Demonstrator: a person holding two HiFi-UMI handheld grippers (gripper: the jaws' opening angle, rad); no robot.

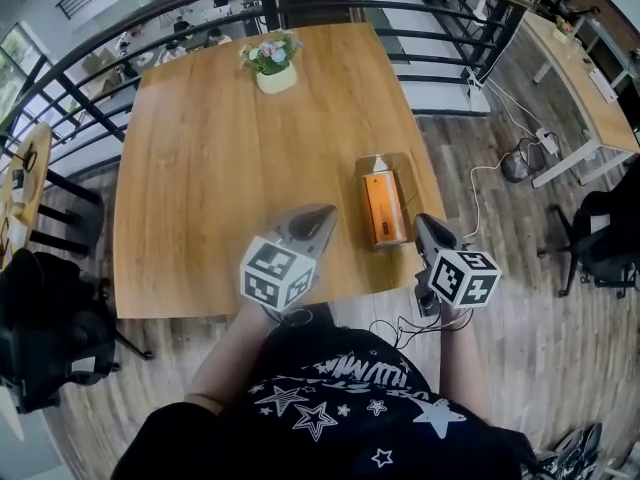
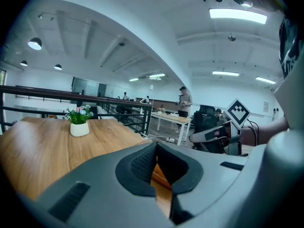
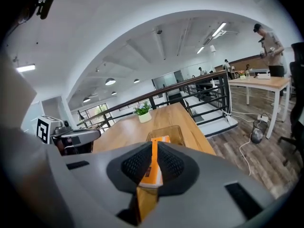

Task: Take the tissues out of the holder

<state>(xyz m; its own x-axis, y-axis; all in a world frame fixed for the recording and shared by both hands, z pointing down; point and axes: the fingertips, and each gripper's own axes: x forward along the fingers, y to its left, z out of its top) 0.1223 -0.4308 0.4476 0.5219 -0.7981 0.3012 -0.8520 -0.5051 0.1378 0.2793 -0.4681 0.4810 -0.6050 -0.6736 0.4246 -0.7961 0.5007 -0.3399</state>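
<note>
While left gripper (image 1: 325, 212) and right gripper (image 1: 423, 221) jaws meet empty | boxy orange tissues (image 1: 384, 208) in clear holder (image 1: 401, 164)

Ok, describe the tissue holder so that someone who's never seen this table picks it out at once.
Find the wooden table beside the black railing and look at its near right part. A clear oblong holder lies there with an orange tissue pack inside. The table's only other item, a white flower pot, stands at the far edge.

Open tabletop (image 1: 220, 188) L of holder (image 1: 409, 196); flower pot (image 1: 276, 76) far edge.
</note>
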